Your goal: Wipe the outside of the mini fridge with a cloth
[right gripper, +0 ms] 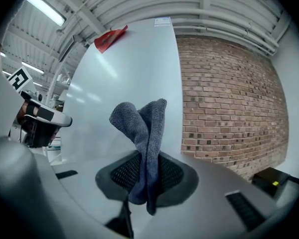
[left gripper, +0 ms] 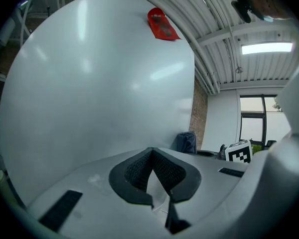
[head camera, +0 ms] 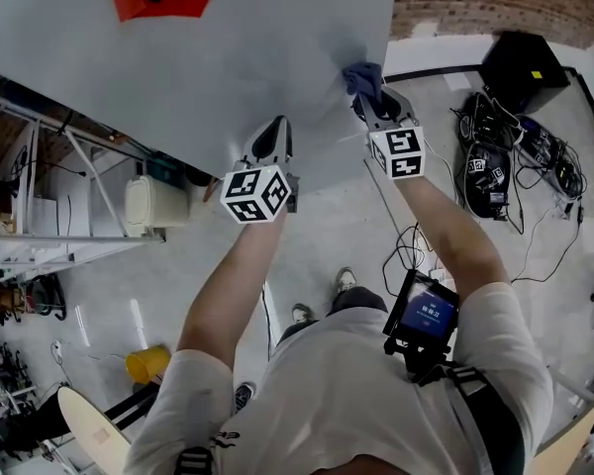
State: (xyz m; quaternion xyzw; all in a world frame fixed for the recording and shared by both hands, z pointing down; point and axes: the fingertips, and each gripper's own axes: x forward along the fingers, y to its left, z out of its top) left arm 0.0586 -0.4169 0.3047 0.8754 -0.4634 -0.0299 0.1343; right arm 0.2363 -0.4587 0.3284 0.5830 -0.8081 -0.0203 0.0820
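Cloth (head camera: pixel 361 75) at the fridge (head camera: pixel 228 57) edge, upper centre of the head view.
Your right tongs (right gripper: pixel 148 156) pinch the cloth; your left tongs (left gripper: pixel 152 151) are closed, empty.

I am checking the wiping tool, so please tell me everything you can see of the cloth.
The cloth is blue-grey and looks like soft terry. It is bunched, not spread, pinched in the right tongs, which are shut on it. Two rounded folds stick out past the tips. In the head view it lies at the right edge of the pale face of the fridge; contact is unclear.
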